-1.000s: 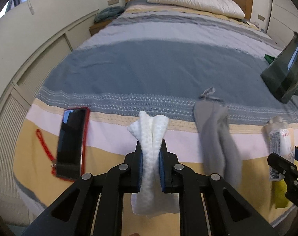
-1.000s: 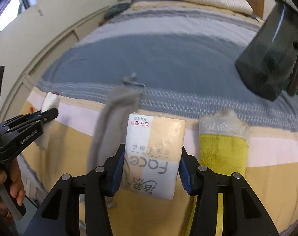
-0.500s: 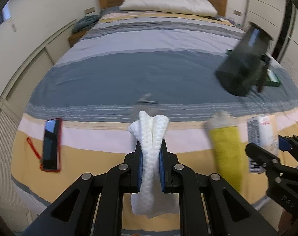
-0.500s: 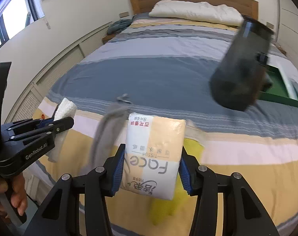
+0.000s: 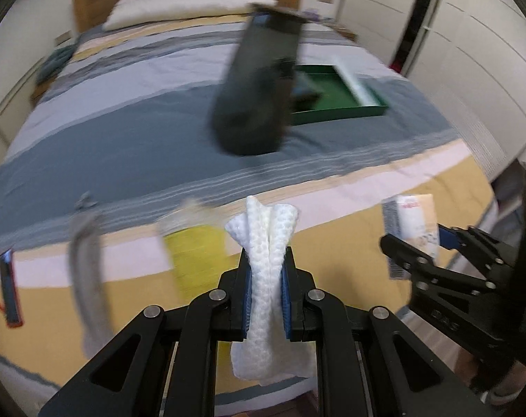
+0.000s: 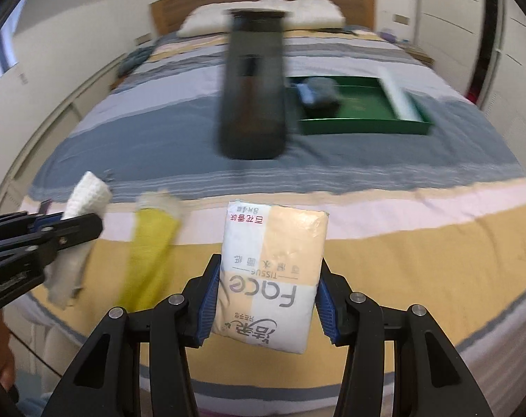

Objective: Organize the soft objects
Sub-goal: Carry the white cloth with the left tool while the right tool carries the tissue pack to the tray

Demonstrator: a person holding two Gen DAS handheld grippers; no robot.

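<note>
Two grippers: left pinches waffle-textured cloth, right flat tissue pack

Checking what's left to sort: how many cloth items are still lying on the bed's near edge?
2: a yellow towel left of the held tissue pack, and a grey cloth further left. Others may be hidden.

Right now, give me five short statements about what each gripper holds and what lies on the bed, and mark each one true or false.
1. The left gripper has its jaws shut on a white waffle-weave cloth. True.
2. The right gripper is empty. False: it holds a cream and white pack of face tissues.
3. The green rectangular tray sits on the striped bedspread. True.
4. The tray is empty. False: a dark item lies inside.
5. A yellow cloth lies on the bed. True.
</note>
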